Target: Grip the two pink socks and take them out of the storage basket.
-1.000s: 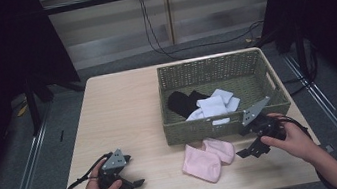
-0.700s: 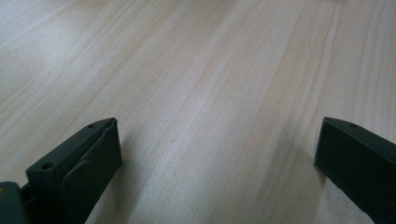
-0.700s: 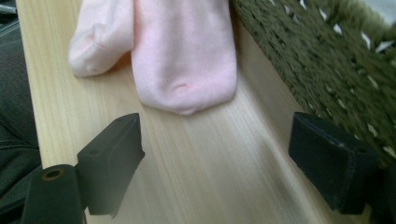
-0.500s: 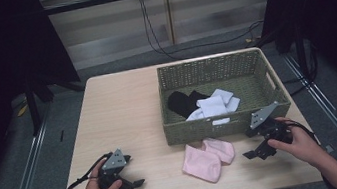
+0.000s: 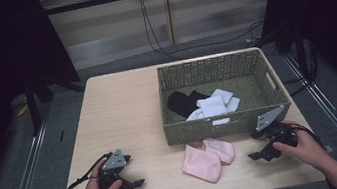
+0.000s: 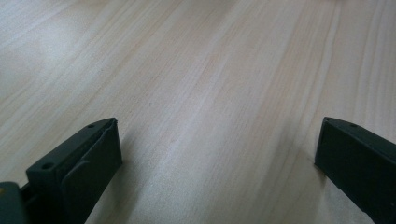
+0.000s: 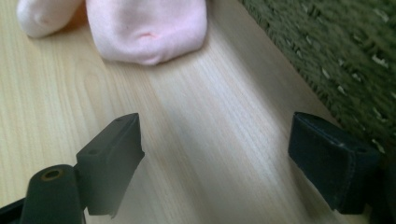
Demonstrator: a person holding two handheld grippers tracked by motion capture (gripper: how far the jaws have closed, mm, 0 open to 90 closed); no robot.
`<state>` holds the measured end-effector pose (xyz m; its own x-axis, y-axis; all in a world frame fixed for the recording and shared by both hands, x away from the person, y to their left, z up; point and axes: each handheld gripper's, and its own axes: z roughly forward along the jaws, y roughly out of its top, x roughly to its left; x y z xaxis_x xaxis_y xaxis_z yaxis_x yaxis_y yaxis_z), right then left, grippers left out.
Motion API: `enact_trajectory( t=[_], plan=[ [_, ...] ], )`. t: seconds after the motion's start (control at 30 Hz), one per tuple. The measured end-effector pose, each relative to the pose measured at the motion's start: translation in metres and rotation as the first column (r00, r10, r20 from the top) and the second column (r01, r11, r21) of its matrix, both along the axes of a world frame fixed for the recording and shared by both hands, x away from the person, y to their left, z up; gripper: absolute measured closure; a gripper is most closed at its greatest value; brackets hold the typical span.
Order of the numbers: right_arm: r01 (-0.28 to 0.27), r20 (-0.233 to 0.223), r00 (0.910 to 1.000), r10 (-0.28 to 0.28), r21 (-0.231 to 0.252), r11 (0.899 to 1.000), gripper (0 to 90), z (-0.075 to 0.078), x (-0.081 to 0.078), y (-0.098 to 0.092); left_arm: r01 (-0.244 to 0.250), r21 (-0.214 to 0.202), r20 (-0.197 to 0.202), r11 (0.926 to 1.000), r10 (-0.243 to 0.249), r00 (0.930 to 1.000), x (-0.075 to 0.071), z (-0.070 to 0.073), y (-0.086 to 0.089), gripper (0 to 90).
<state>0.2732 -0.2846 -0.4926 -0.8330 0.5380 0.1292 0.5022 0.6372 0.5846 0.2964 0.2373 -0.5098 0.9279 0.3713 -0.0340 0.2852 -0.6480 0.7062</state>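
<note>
The woven basket (image 5: 221,122) stands on the far right part of the wooden table (image 5: 129,115) and serves as your landmark. Inside it, toward its near wall, lie a black sock (image 5: 183,103) and, touching it on the right, white socks (image 5: 216,103). A small white tag (image 5: 221,121) hangs on the near wall; any writing on it is too small to read.

Just in front of the basket's near wall, on the table, lies a pair of pink socks (image 5: 208,158).

Your right gripper (image 5: 259,154) sits in front of the basket's near right corner, just right of the pink socks. In the right gripper view its jaws stand wide apart over bare wood, empty, with the pink socks (image 7: 144,30) beyond them and the basket wall (image 7: 345,60) at the right.

Your left gripper (image 5: 132,186) rests well left of the basket, near the table's front edge. In the left gripper view its jaws stand wide apart over bare table (image 6: 210,93), holding nothing.
</note>
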Motion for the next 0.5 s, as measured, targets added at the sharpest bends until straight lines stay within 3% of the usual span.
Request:
enact_trajectory(
  t=[0.33, 0.5],
  plan=[
    [-0.006, 0.124, 0.9923, -0.001, 0.059, 0.998, 15.8, -0.011, -0.01, -0.011, 0.0, 0.001, 0.0, 1.0, 0.0, 1.0, 0.0, 0.0, 0.0, 0.0],
    [0.002, 0.147, 0.989, -0.013, 0.073, 0.997, 15.7, -0.014, -0.013, -0.013, 0.0, 0.001, 0.0, 1.0, 0.0, 1.0, 0.0, 0.0, 0.0, 0.0]
  ],
)
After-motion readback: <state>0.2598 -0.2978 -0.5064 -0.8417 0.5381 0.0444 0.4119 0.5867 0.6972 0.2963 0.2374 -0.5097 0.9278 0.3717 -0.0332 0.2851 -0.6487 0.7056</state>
